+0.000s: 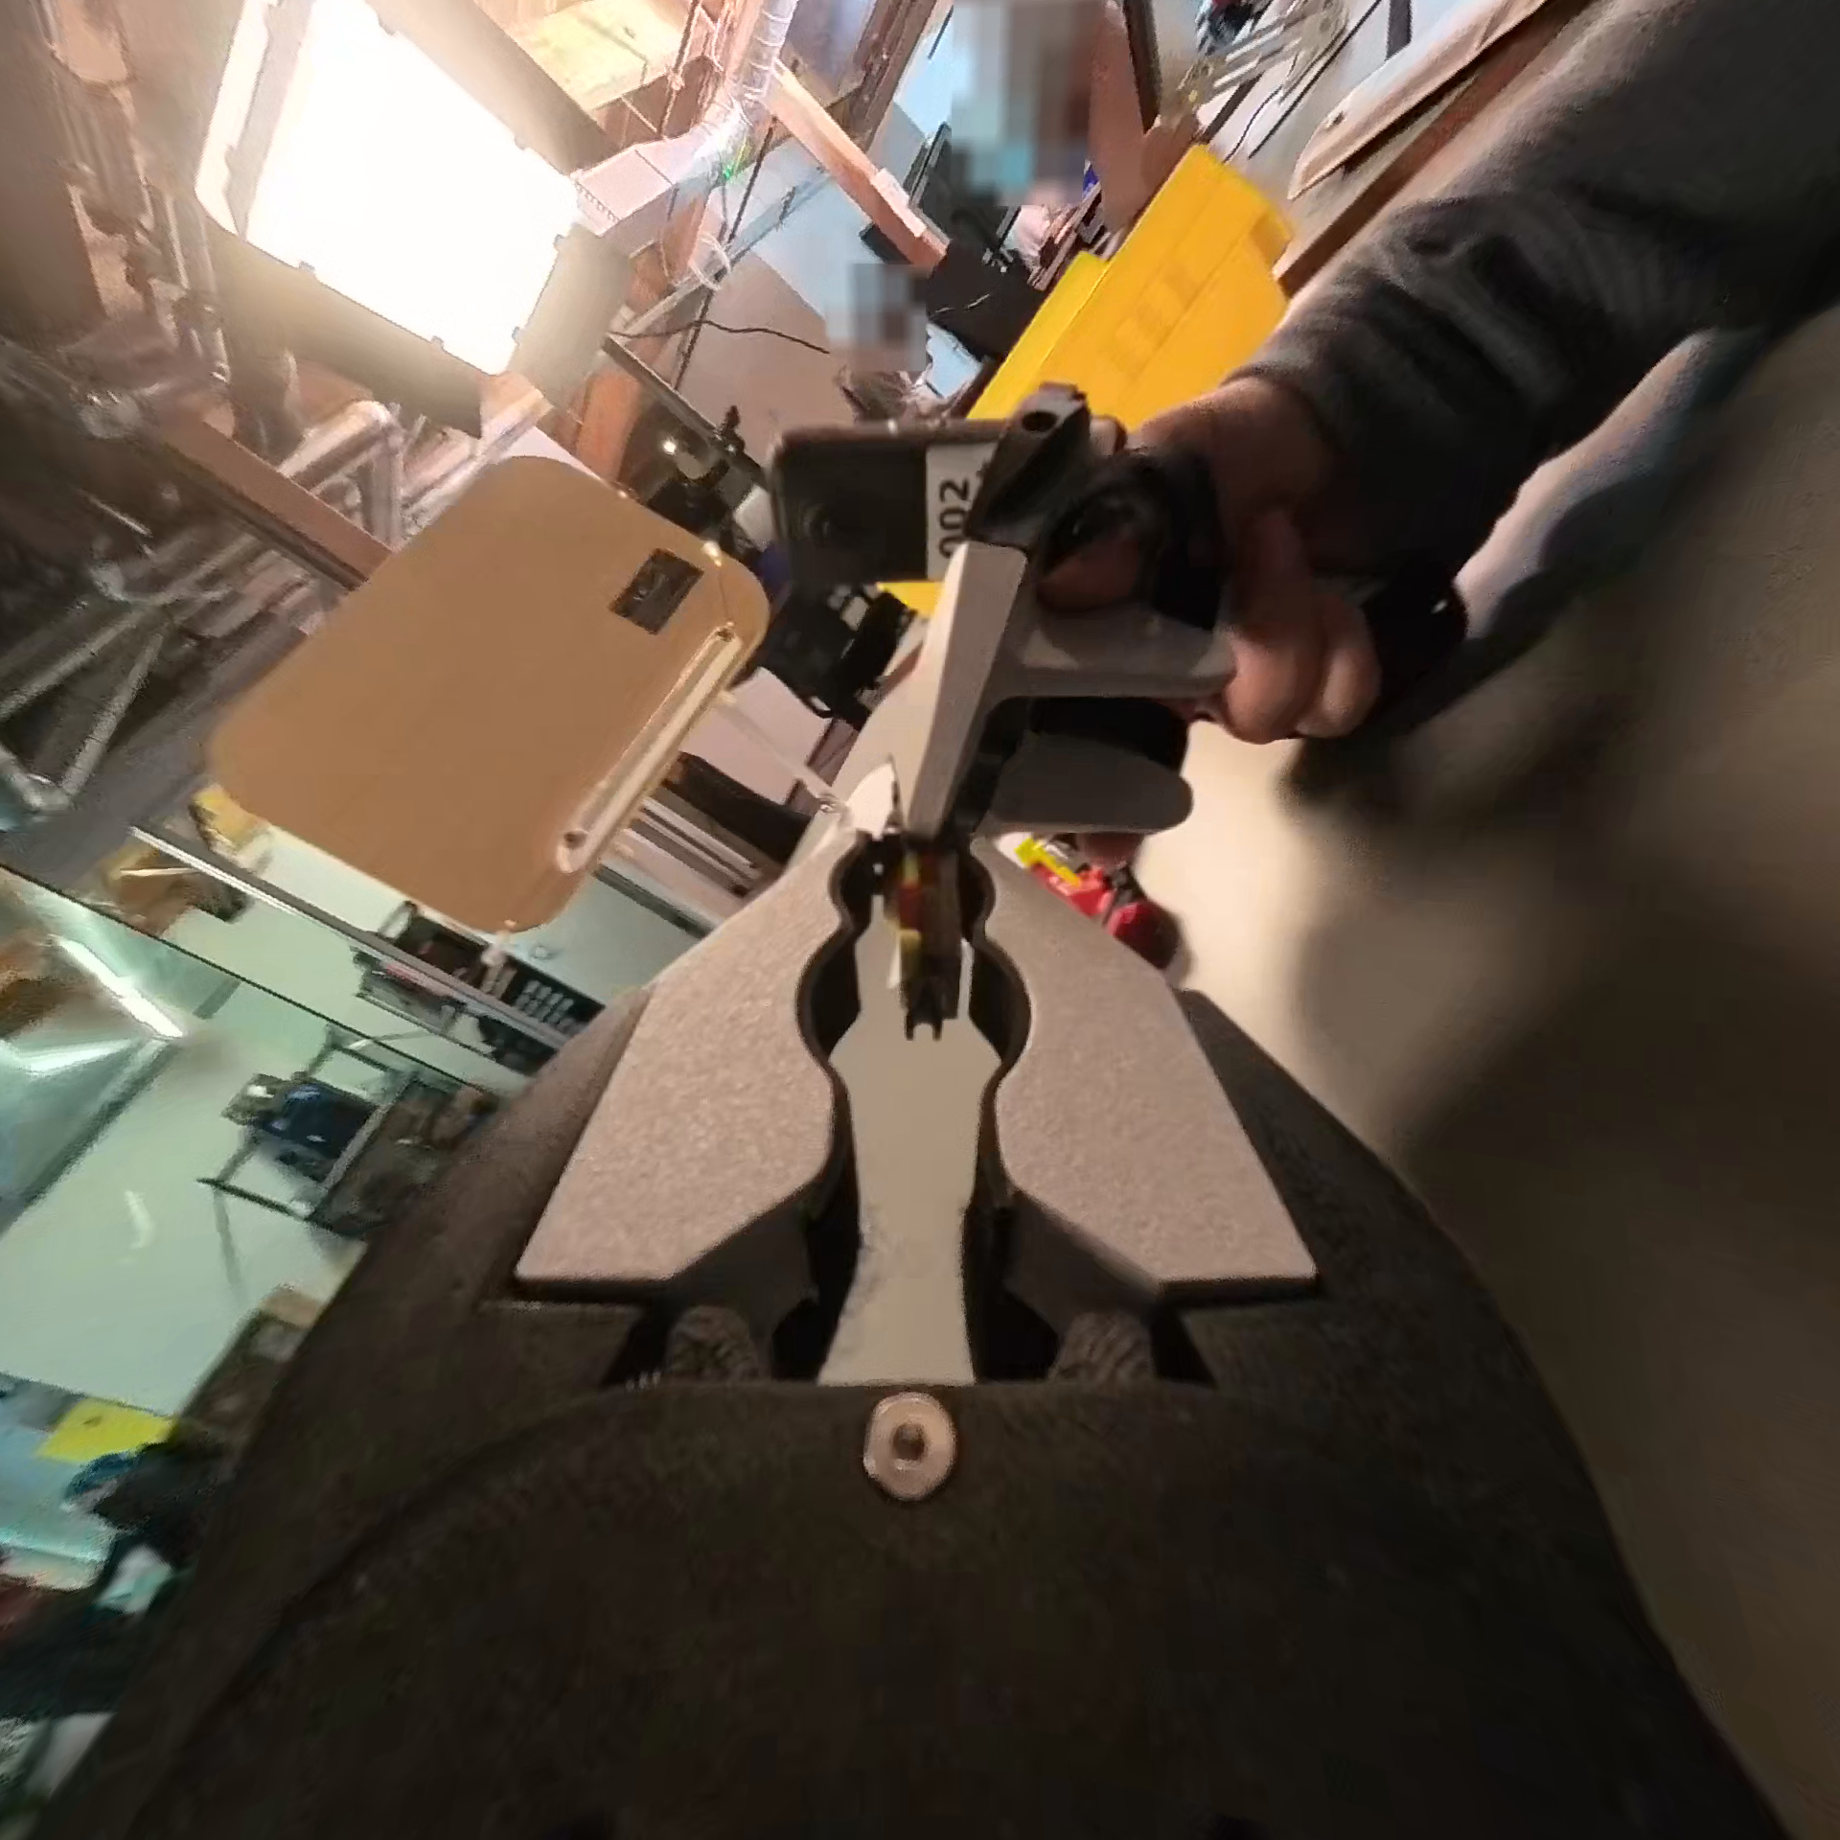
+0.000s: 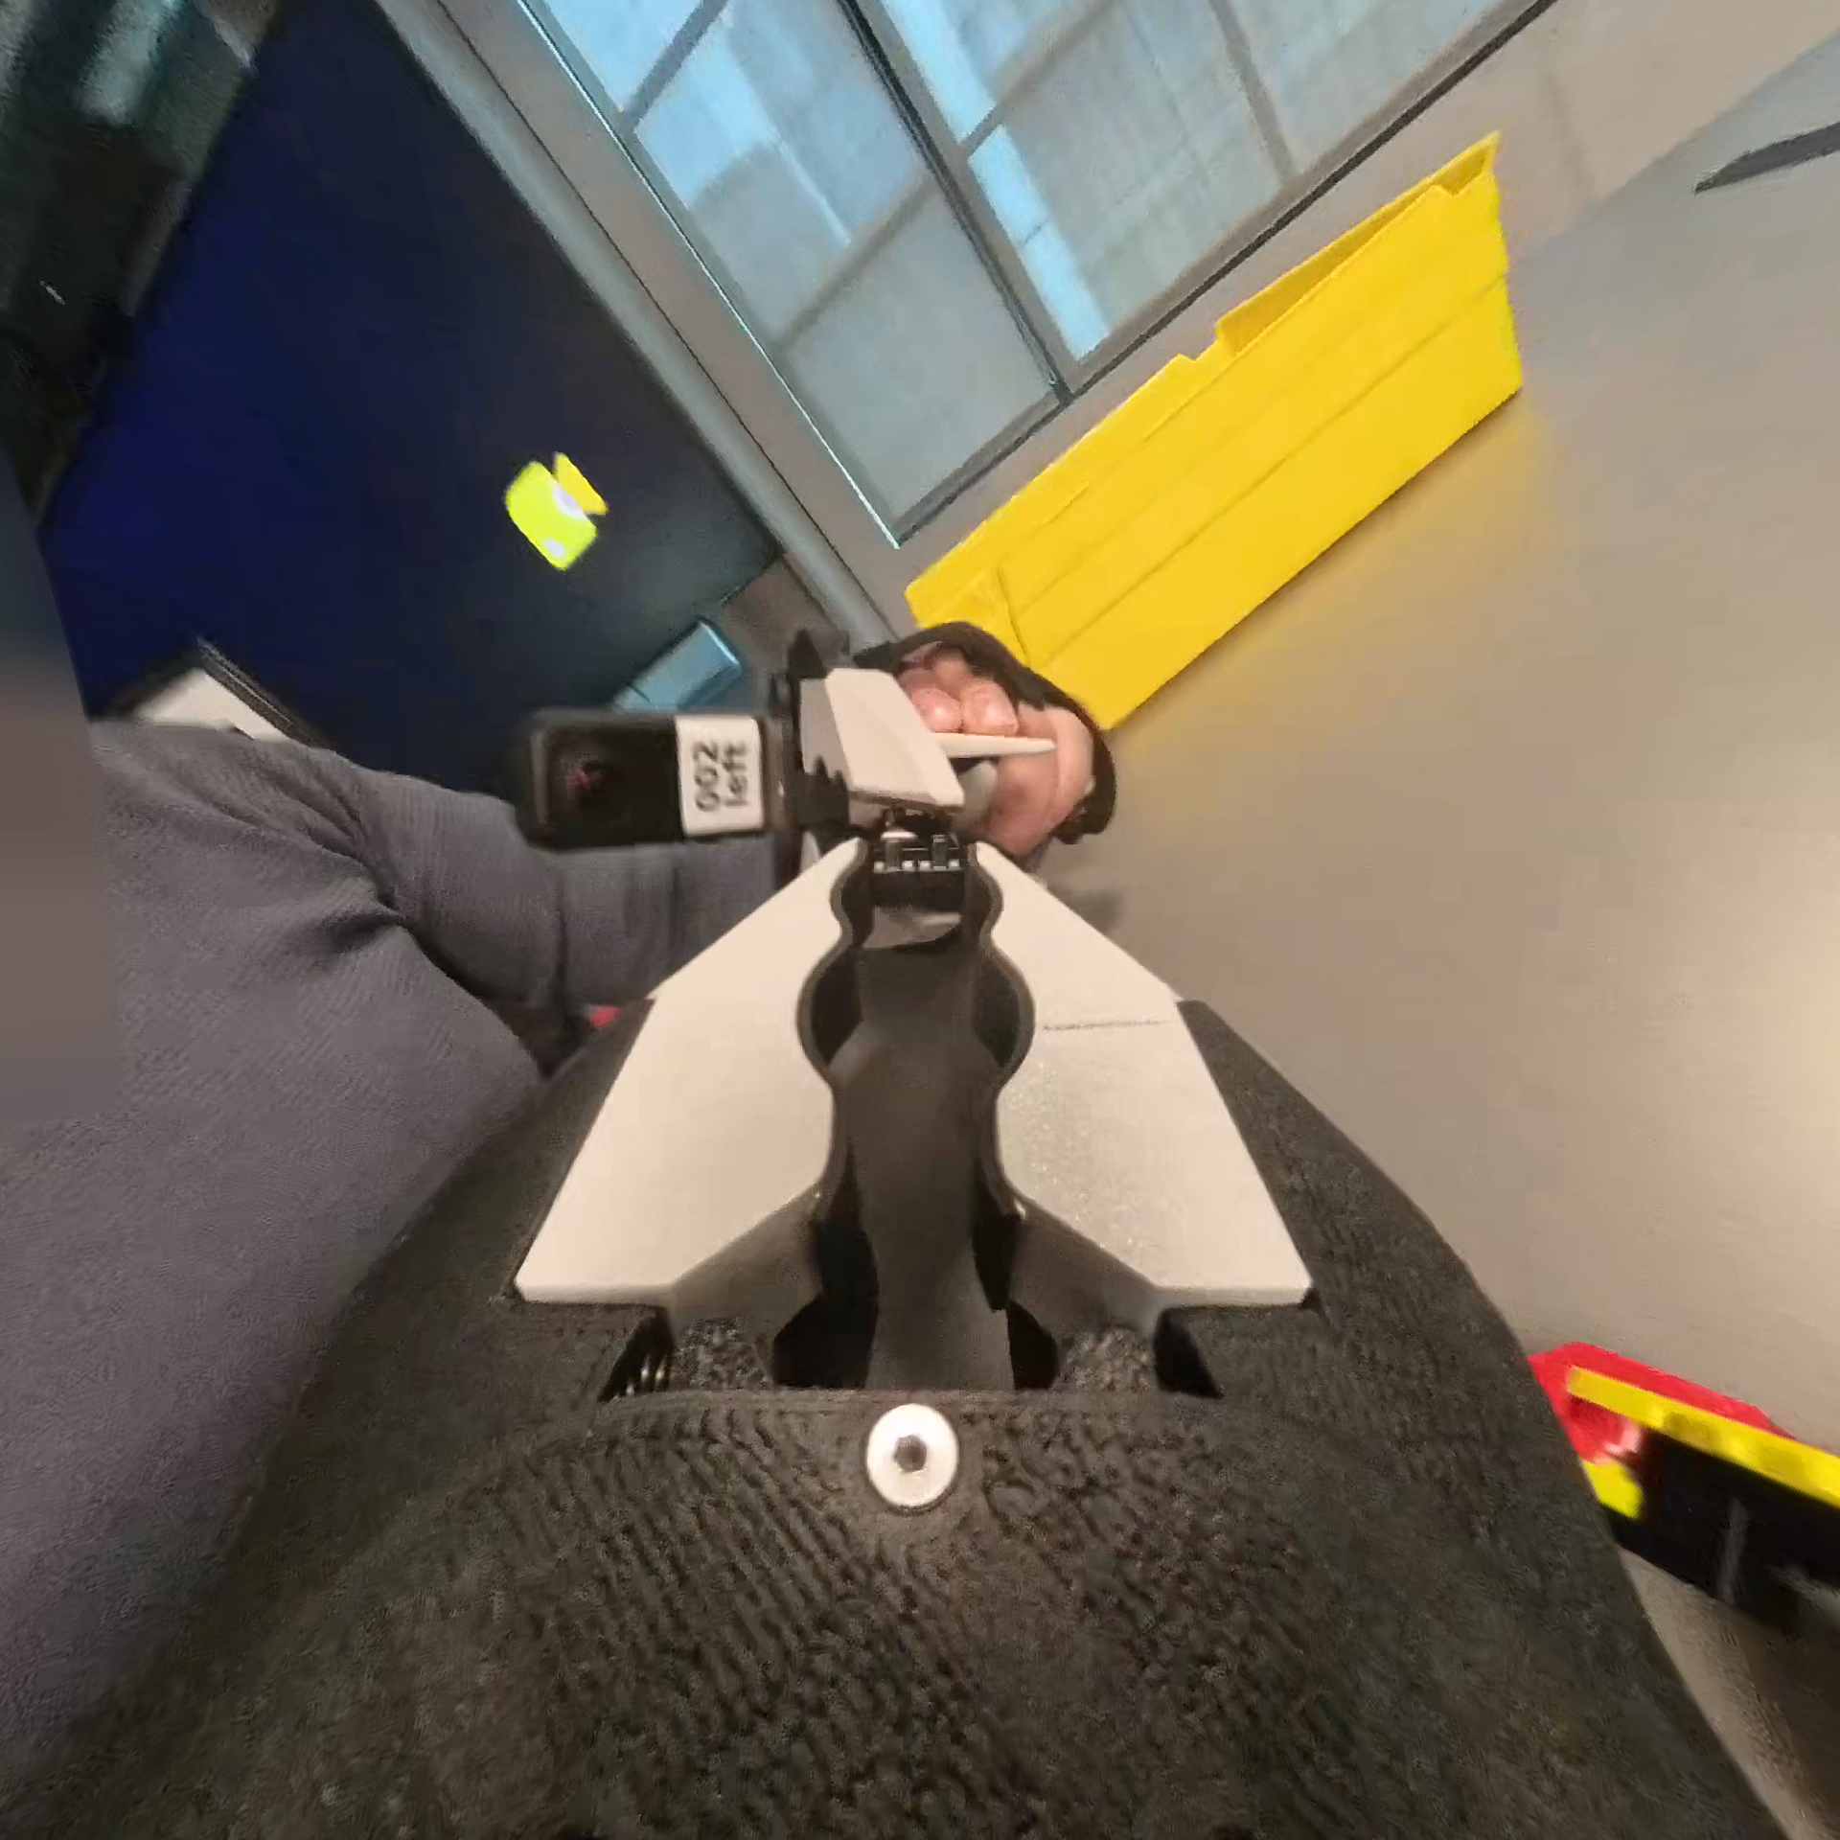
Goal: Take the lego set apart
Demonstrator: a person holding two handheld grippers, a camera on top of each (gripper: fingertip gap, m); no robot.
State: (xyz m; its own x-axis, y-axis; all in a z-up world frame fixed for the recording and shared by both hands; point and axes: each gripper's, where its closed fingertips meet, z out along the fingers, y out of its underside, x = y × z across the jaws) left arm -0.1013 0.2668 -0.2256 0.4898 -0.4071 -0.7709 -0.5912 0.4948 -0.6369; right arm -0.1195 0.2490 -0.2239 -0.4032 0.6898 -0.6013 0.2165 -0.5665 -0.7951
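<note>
Held piece: a small lego piece (image 1: 921, 921), black with red and yellow in it, sits up off the table between the tips of both grippers; in the right wrist view (image 2: 911, 876) it shows as a flat black studded part.
Left gripper (image 1: 916, 876): jaws drawn narrow, pinching the near end of the piece at the very tips.
Right gripper (image 2: 911, 871): jaws likewise narrow on the same piece, meeting it from the opposite side, nose to nose with the other gripper.
Rest of the set: a red, yellow and black lego block (image 2: 1693, 1474) lies on the grey table (image 2: 1494, 896) at the near right of the right wrist view, apart from the held piece; more red and yellow bricks (image 1: 1095, 886) lie blurred on the table beyond the tips in the left wrist view.
Yellow bin (image 2: 1245, 478): far on the table, open, well apart from the grippers.
Handling, as a judgement: the piece looks light, rigid and smooth-sided, so it could slip or twist out of a tip pinch; the stud joints are likely to hold firm and then release suddenly.
Where to hold: flat opposite side faces, one gripper on each layer close to the seam, peeling rather than pulling straight.
Risk: small parts springing off when the joint lets go.
</note>
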